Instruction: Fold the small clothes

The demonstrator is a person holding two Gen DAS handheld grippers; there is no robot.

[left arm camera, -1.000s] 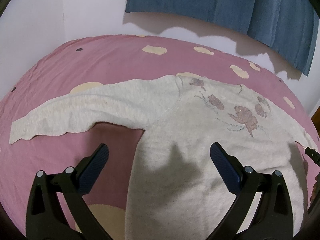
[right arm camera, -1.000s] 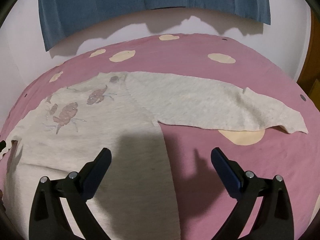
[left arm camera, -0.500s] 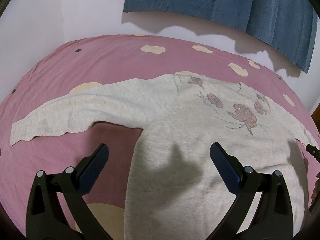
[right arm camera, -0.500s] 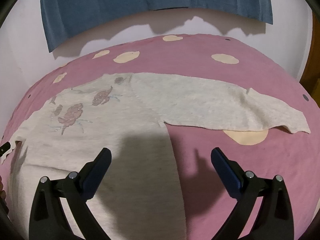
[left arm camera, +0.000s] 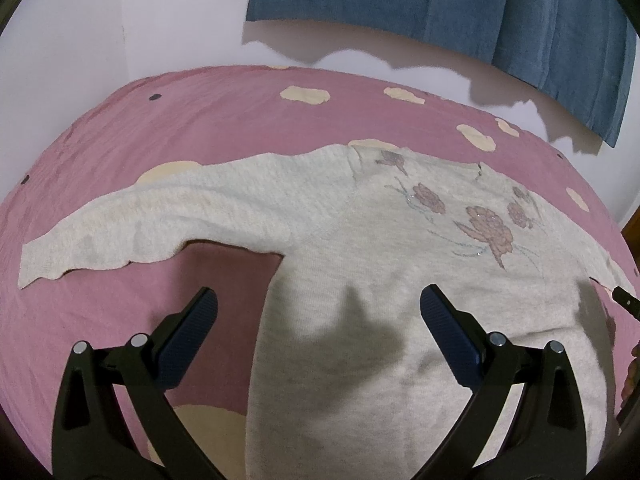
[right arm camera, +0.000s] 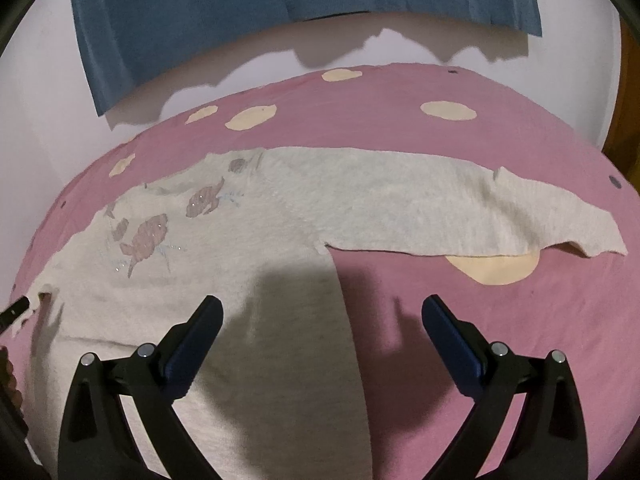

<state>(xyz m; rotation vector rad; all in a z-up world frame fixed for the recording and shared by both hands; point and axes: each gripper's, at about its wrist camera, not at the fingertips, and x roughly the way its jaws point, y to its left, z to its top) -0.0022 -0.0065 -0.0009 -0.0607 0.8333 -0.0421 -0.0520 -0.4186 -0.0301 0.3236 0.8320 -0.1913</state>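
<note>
A small cream knit sweater (left arm camera: pixel 360 280) with pink flower embroidery lies flat, front up, on a pink sheet (left arm camera: pixel 160 128). Its left sleeve (left arm camera: pixel 140 224) stretches out to the left. In the right wrist view the same sweater (right arm camera: pixel 248 248) shows its other sleeve (right arm camera: pixel 460 216) reaching right, the cuff slightly curled. My left gripper (left arm camera: pixel 318 312) hovers open above the sweater's left side seam. Over the right side seam, my right gripper (right arm camera: pixel 322 316) is open too. Neither holds anything.
The pink sheet (right arm camera: pixel 480 320) carries cream spots and covers a bed against a white wall (left arm camera: pixel 80 20). A blue cloth (left arm camera: pixel 440 8) hangs on the wall behind. A tip of the other gripper shows at the right edge (left arm camera: pixel 626 300).
Both grippers have drawn back and lifted slightly, so the sweater sits a bit farther off in each view. The sweater itself has not moved.
</note>
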